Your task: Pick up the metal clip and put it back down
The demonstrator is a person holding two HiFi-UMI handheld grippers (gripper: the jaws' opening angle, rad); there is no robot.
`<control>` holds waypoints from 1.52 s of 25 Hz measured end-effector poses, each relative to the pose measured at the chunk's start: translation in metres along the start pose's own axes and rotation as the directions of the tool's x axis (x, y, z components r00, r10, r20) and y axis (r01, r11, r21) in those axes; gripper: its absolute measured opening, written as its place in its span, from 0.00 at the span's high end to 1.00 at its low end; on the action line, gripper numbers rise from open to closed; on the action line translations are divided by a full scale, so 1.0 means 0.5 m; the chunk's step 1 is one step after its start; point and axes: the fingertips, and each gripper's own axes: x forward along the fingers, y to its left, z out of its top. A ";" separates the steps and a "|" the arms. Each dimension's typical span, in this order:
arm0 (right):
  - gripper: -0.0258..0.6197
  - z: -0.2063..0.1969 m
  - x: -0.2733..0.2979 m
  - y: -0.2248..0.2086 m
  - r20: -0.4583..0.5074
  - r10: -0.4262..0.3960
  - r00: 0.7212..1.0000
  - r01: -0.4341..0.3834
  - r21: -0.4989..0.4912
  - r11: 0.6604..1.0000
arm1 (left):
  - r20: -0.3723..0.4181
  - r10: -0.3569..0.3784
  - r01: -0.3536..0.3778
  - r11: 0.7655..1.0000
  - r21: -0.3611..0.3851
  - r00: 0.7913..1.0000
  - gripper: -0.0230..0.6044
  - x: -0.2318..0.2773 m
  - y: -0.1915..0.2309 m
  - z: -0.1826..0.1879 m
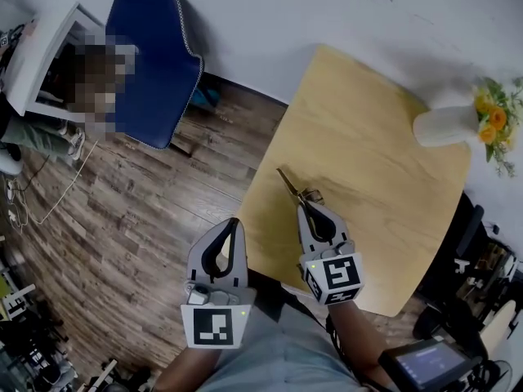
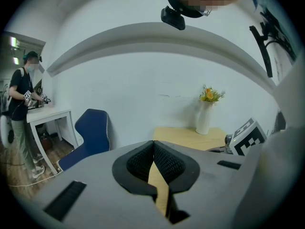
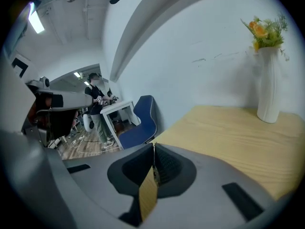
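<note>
The metal clip [image 1: 292, 186] is a thin dark piece over the near left part of the wooden table [image 1: 368, 137]. My right gripper [image 1: 303, 205] is shut, and its tips meet the clip's near end; the clip sticks out ahead, up and to the left. In the right gripper view the pads [image 3: 162, 163] close at the tip [image 3: 153, 147] with only a small speck of metal between them. My left gripper [image 1: 236, 221] hangs left of the table over the wooden floor. It is shut with nothing in it [image 2: 153, 142].
A white vase [image 1: 445, 125] with yellow flowers stands at the table's far right. A blue chair [image 1: 155, 64] and a white desk [image 1: 41, 55] stand on the floor to the left, with a person [image 2: 21, 109] at the desk. Dark equipment [image 1: 425, 362] sits right of me.
</note>
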 end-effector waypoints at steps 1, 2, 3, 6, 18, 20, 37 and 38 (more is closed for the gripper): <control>0.88 -0.005 0.007 -0.002 -0.005 0.001 1.000 -0.001 0.005 1.000 | -0.009 0.001 -0.001 1.000 -0.002 1.000 0.93 0.007 0.004 -0.006; 0.88 -0.008 0.014 -0.004 -0.008 0.002 1.000 -0.002 0.009 1.000 | -0.016 0.000 0.000 1.000 -0.002 1.000 0.93 0.014 0.007 -0.009; 0.88 -0.009 0.019 -0.007 -0.008 0.003 1.000 -0.003 0.014 1.000 | -0.022 -0.001 0.001 1.000 -0.001 1.000 0.93 0.021 0.010 -0.013; 0.88 -0.006 0.033 -0.017 -0.005 0.009 1.000 -0.009 0.027 1.000 | -0.051 -0.002 0.002 1.000 -0.005 0.999 0.93 0.040 0.015 -0.024; 0.88 -0.007 0.039 -0.085 0.002 -0.047 0.999 0.047 0.042 0.998 | -0.056 -0.015 0.016 1.000 0.011 0.998 0.93 0.078 -0.017 -0.014; 0.88 0.004 0.026 -0.090 0.022 -0.059 0.998 0.058 0.042 0.997 | -0.047 -0.023 0.024 1.000 0.020 0.999 0.93 0.073 -0.028 -0.006; 0.88 0.141 -0.382 -0.069 0.317 -0.253 0.914 0.257 0.030 0.966 | 0.175 -0.241 0.213 0.963 0.167 0.955 0.93 -0.127 -0.273 0.144; 0.88 0.146 -0.417 -0.067 0.337 -0.270 0.902 0.277 0.028 0.961 | 0.190 -0.259 0.225 0.957 0.181 0.947 0.93 -0.144 -0.294 0.153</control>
